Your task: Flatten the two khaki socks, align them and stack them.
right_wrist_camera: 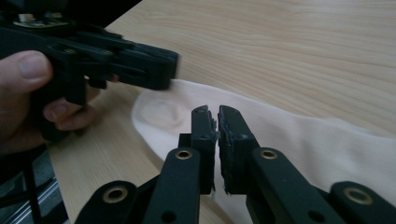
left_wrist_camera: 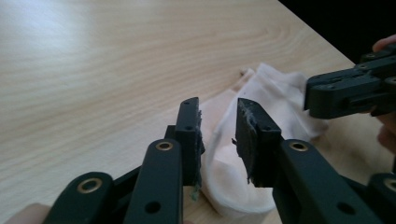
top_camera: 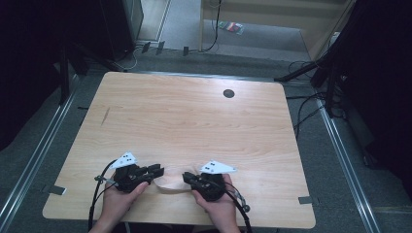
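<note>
A pale, cream-coloured sock-like cloth (top_camera: 171,184) lies flat near the table's front edge, between the two hand-held grippers. My left gripper (top_camera: 158,171) points right at it. In the left gripper view its jaws (left_wrist_camera: 218,107) stand apart by a narrow gap just above the cloth (left_wrist_camera: 275,88), with nothing pinched between the pads. My right gripper (top_camera: 186,177) points left at the other end of the cloth. In the right gripper view its jaws (right_wrist_camera: 214,112) are shut over the cloth (right_wrist_camera: 299,135), and no fabric shows between them. The left gripper (right_wrist_camera: 154,70) hovers at the cloth's rounded end.
The wooden table (top_camera: 194,121) has a round dark cable hole (top_camera: 229,93) at the back right and a small dark mark (top_camera: 105,115) at the left. Grey tape tabs (top_camera: 304,199) sit at the front corners. Cables and dark stands surround the table on the floor.
</note>
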Action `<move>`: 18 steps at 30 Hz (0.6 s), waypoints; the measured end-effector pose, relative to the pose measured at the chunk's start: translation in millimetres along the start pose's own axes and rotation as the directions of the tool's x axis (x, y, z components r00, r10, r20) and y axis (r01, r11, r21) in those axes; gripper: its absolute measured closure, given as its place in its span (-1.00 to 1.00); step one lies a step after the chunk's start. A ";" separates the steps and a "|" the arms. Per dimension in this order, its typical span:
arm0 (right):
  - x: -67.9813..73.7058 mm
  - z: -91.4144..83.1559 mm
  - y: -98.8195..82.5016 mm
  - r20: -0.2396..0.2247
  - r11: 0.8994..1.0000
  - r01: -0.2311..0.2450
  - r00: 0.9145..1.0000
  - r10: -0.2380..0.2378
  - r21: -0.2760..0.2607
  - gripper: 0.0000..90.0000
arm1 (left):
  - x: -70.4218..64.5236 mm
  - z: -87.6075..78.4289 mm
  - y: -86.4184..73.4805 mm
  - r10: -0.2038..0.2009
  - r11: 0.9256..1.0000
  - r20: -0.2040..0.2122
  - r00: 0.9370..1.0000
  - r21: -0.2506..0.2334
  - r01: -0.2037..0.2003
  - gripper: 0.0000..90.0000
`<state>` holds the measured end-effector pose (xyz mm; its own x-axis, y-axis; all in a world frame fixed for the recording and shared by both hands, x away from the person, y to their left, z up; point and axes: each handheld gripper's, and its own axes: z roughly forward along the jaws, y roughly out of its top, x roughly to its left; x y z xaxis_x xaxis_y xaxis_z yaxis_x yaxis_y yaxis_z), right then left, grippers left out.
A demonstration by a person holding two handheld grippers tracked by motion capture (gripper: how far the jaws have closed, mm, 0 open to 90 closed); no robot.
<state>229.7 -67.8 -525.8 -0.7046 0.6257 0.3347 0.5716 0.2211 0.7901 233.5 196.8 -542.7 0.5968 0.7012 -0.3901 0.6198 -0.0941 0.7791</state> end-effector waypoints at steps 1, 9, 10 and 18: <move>5.3 8.4 0.2 -0.007 1.000 0.010 1.000 -0.010 0.011 0.92 | -0.2 1.9 0.0 -0.006 1.000 -0.006 1.000 0.009 0.006 0.76; 23.4 45.8 -10.2 -0.031 0.991 0.094 0.995 -0.091 0.096 1.00 | 14.9 9.7 1.1 -0.132 0.990 0.012 0.991 0.049 0.131 1.00; 23.7 47.2 -15.4 -0.045 0.985 0.107 0.994 -0.101 0.133 1.00 | 15.9 9.6 1.4 -0.146 0.988 0.007 0.989 0.049 0.146 1.00; 22.6 39.9 -19.6 -0.061 0.986 0.111 0.993 -0.104 0.125 0.97 | 14.0 12.2 1.6 -0.112 0.992 -0.058 0.992 0.049 0.115 1.00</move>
<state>219.4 -28.1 -554.2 -0.7847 0.5522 0.2815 0.5378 0.3808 0.7522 249.0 197.8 -552.9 0.4934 0.7469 -0.4458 0.7083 -0.0474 0.7043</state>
